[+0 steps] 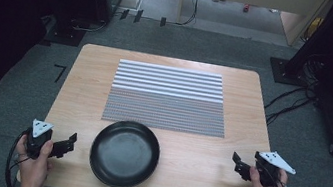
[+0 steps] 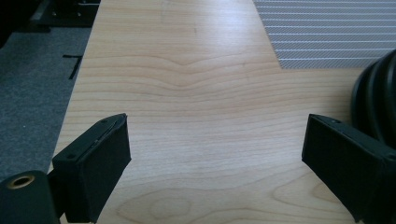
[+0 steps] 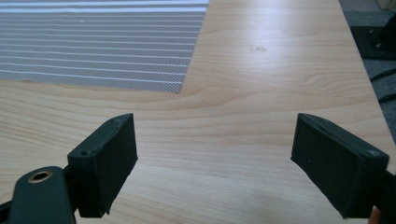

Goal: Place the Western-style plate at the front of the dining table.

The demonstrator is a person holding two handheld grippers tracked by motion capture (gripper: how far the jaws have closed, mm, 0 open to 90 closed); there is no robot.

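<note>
A black bowl (image 1: 125, 154) sits low and centre in the high view, on the near part of the wooden table (image 1: 222, 173), its far rim just touching or overlapping the near edge of a striped grey-and-white placemat (image 1: 167, 97) that lies flat across the middle of the frame. In the left gripper view the bowl's dark ribbed side (image 2: 376, 100) shows at the right edge, just beyond the right-hand jaw. The left gripper (image 1: 67, 141) rests at the lower left of the high view, near the bowl but apart from it, its jaws spread wide with bare wood between them. The right gripper (image 1: 239, 166) sits at the lower right, farther from the bowl, likewise released and grasping nothing. Grey carpet (image 1: 11, 99) surrounds the table.
</note>
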